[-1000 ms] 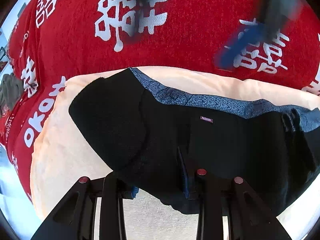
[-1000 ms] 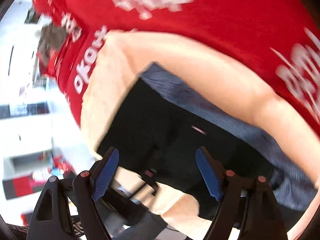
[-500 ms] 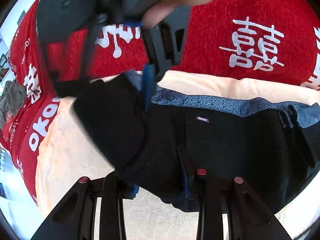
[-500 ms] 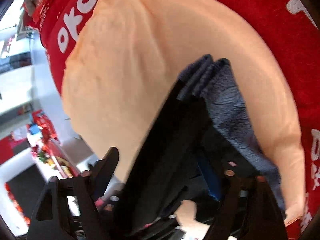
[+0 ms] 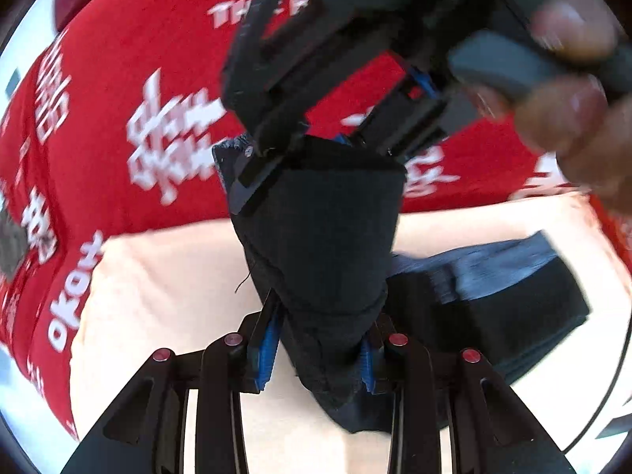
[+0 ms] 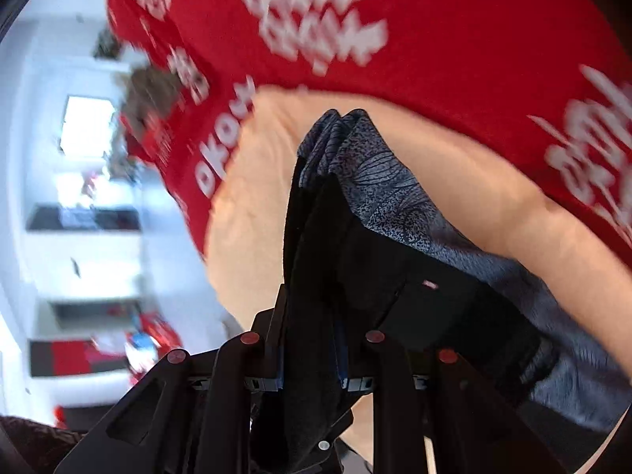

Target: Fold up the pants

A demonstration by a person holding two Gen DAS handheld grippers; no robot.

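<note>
- Over on the far left of the left wrist view there's just the red fleece blanket with big white characters (image 5: 118,91) covering the surface, with one grey-brown lump of something (image 5: 10,245) at its edge, too blurry to name.
- On the blanket sits one pale peach cloth (image 5: 166,276), and that's what everything lies on.
- One pair of black pants with a blue-grey patterned waistband (image 5: 320,245), that's the only garment being worked. Part is lifted into a bunched column; the rest lies folded flat on the peach cloth to the right.
- Two grippers total. The left gripper (image 5: 318,359) is pressed together on the bottom of that black bunch, blue pads against the fabric on both sides.
- Above it, the right gripper (image 5: 312,150) comes in from the upper right, jaws closing on the top edge of the same bunch, fabric between them. Fingers of the person's hand (image 5: 568,79) wrap its handle.
- Right wrist view: the room on the left is a white blur of shelves (image 6: 79,217) with red bits, then blanket, peach cloth, and the pants rising straight out of the right gripper's jaws, waistband trailing off right.
</note>
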